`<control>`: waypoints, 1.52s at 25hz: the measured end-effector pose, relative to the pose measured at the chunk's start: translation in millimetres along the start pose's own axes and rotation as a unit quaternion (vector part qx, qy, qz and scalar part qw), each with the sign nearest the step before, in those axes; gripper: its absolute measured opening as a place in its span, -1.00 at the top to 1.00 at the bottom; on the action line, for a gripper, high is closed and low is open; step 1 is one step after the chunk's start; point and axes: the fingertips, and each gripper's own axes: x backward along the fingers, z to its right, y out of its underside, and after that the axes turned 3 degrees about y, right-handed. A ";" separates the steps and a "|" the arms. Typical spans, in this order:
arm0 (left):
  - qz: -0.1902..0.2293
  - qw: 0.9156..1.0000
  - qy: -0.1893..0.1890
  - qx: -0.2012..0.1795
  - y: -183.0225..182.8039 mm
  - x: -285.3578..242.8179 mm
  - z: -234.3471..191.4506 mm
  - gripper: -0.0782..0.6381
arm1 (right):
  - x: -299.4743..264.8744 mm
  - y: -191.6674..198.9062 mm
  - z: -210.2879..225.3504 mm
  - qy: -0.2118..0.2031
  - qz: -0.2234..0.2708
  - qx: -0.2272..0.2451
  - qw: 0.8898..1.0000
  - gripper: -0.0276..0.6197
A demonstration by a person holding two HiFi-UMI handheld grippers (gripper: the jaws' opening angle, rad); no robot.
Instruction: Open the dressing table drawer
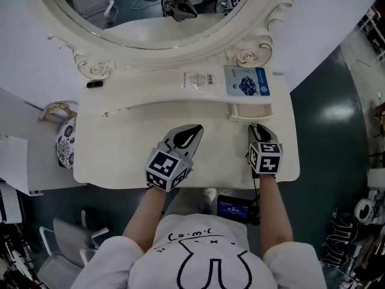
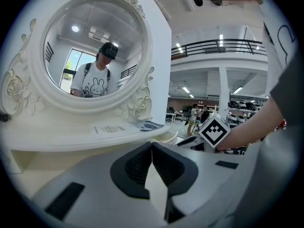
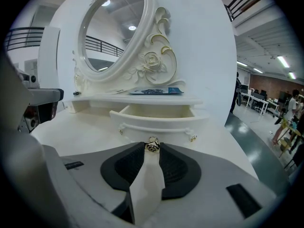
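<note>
The white dressing table (image 1: 132,155) has a small drawer (image 1: 251,110) under its right shelf, and the drawer stands pulled out. In the right gripper view its hollow inside (image 3: 156,109) shows behind the curved front. My right gripper (image 3: 152,147) is shut on the middle gold drawer knob (image 3: 152,145), which sits between the jaw tips. From the head view, that right gripper (image 1: 258,129) reaches the drawer front. My left gripper (image 1: 195,129) hovers over the tabletop's middle, shut, its tips (image 2: 152,144) touching with nothing between them.
An oval mirror (image 1: 150,5) in a carved frame rises behind the table. On the shelf lie a blue printed packet (image 1: 248,80), a white box (image 1: 197,79) and a small black object (image 1: 94,84). A patterned round thing (image 1: 65,142) sits left of the table. Grey chairs (image 1: 66,239) stand lower left.
</note>
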 end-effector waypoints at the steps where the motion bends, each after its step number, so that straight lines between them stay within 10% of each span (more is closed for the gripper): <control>1: 0.001 1.000 -0.001 0.000 0.7 1.0 0.8 0.75 | 1.0 0.7 -0.3 0.000 0.000 0.000 1.000 0.57; 38: 0.010 1.000 -0.003 -0.025 -5.7 24.3 25.1 0.75 | 36.7 10.8 -2.5 -0.005 0.015 -0.036 0.999 0.45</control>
